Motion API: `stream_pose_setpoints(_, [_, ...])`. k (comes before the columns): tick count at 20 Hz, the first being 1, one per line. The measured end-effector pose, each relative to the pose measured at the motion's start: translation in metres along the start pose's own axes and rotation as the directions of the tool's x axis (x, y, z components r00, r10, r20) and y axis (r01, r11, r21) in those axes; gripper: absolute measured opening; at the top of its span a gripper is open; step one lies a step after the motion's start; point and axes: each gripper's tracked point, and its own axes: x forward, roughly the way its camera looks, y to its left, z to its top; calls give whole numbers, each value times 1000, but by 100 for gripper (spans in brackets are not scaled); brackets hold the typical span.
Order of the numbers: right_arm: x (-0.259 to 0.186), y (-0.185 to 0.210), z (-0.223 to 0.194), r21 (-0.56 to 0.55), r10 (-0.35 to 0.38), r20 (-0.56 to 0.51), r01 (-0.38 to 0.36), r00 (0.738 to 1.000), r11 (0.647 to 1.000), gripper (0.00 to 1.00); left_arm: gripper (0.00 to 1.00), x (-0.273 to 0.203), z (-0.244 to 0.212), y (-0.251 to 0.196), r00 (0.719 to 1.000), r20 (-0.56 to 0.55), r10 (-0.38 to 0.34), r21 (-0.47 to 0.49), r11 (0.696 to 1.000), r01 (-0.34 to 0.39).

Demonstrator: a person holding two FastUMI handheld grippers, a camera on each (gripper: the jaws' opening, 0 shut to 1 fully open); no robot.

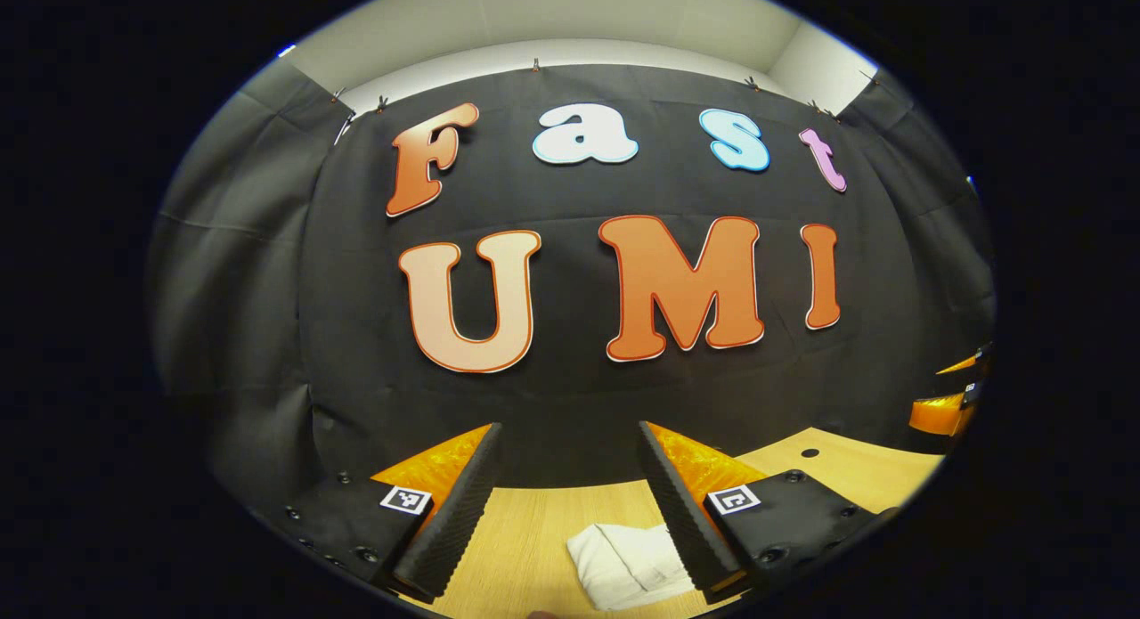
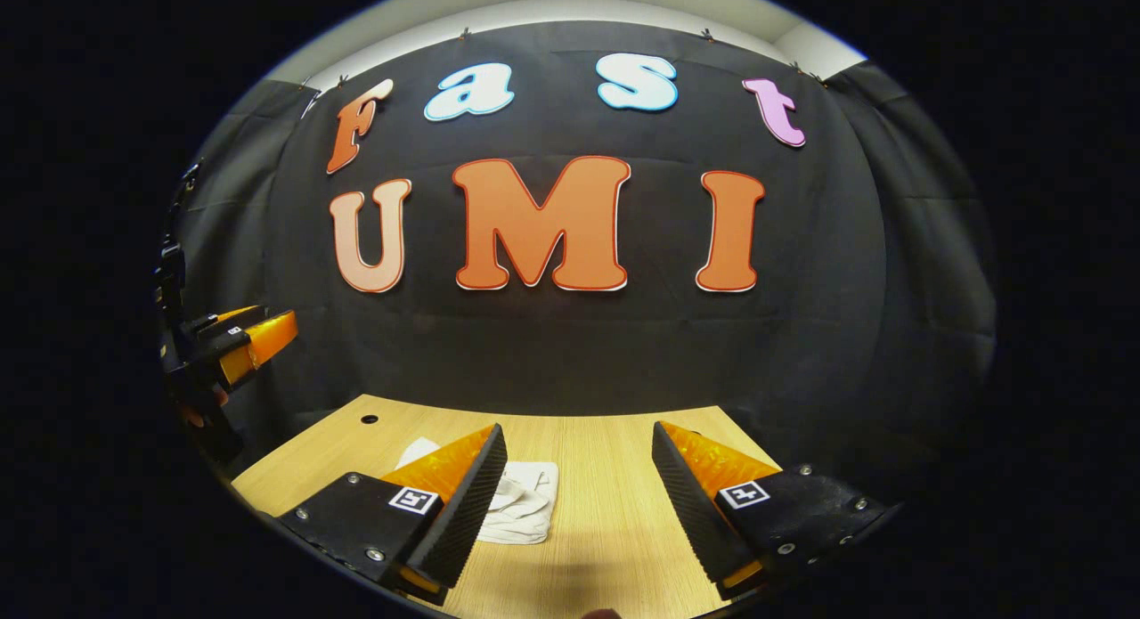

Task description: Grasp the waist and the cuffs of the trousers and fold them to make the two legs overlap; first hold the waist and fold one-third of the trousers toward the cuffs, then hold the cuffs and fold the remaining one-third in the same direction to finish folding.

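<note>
Trousers point(image 1: 628, 561), white and bundled compact on the desk point(image 1: 534, 530), look soft, light and floppy; pinch a doubled edge. In the left gripper view they lie at 6 o'clock under the wide left claw point(image 1: 570, 503). In the right gripper view they point(image 2: 521, 503) sit at 7 o'clock beside the wide, empty right claw point(image 2: 579, 503), with the other claw at 9 o'clock.

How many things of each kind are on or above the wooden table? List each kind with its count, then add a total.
Grippers: 2, the left gripper and the right gripper
Folded white trousers: 1
Wooden table: 1
Total: 4
</note>
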Motion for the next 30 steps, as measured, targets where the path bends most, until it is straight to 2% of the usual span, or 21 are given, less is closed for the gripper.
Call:
stream_pose_setpoints(14, [10, 4, -6, 18, 53, -25, -52, 998, 998, 99, 97, -22, 9, -12, 1000, 29, 13, 48, 999, -14])
stream_pose_setpoints(18, [12, 7, -5, 19, 65, -29, -64, 997, 998, 99, 96, -28, 10, -11, 999, 41, 21, 37, 999, -23])
stream_pose_setpoints(30, [7, 1, -2, -9, 26, -13, -26, 1000, 1000, 99, 97, -19, 1, -9, 1000, 20, 9, 28, 1000, -9])
